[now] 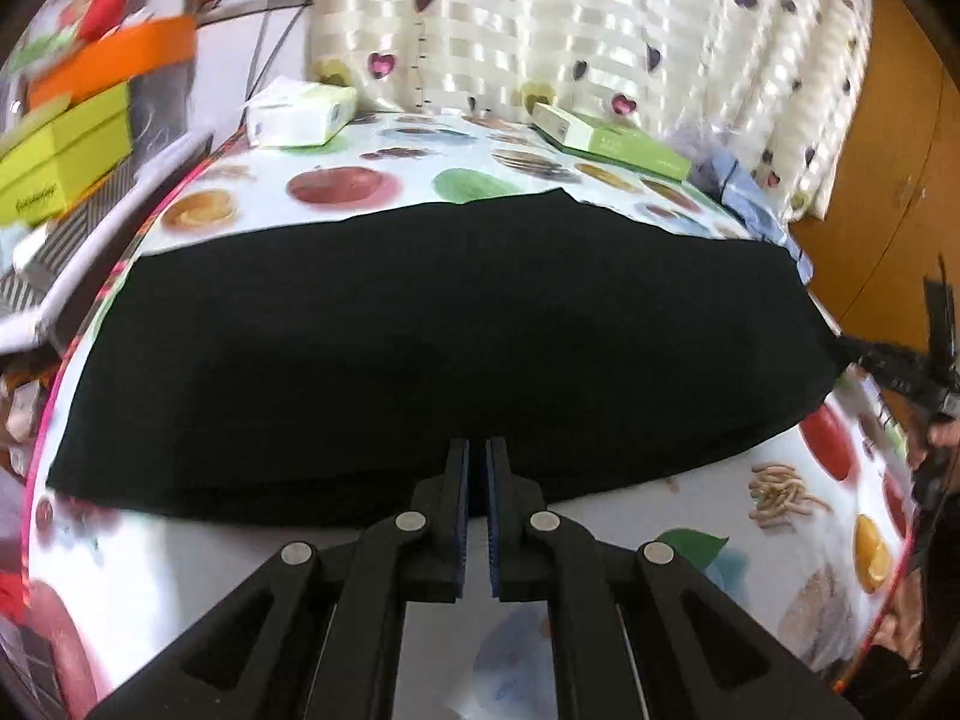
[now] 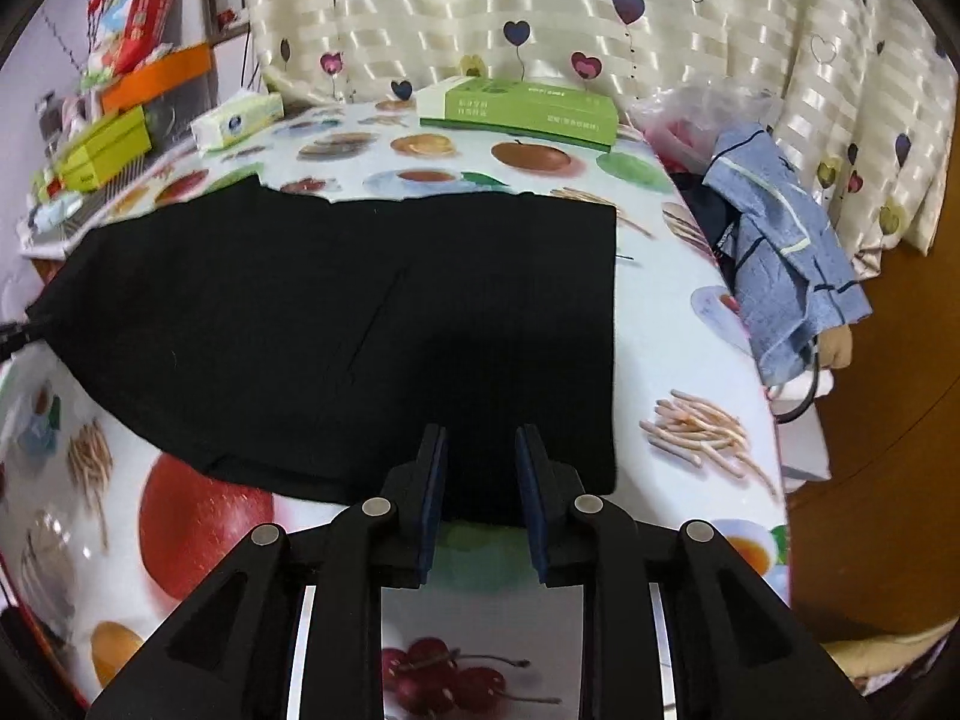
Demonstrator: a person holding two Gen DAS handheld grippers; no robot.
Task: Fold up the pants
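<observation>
The black pants (image 2: 360, 324) lie flat on the fruit-print tablecloth (image 2: 690, 360), long axis running 9 to 3 o'clock. The left gripper (image 1: 478, 450) sits nearly closed at their near edge; whether it pinches cloth I cannot tell. The right gripper (image 2: 481, 438) gapes wide over the near hem. Judging the fold half done, next comes pinching that hem and carrying it toward 12

No fully legible text in either view. Green box (image 2: 519, 111) behind the black pants (image 2: 360, 330): pale characters printed in rows on the side face, too small to read. Yellow-green box (image 1: 57, 165) left of the pants: cursive script along the front face, blurred, unreadable. Tissue pack (image 2: 237, 120) left of the green box: blue round emblem on the end, no wording resolved. Red carton (image 2: 150, 6) above the yellow-green box: print present, illegible.
</observation>
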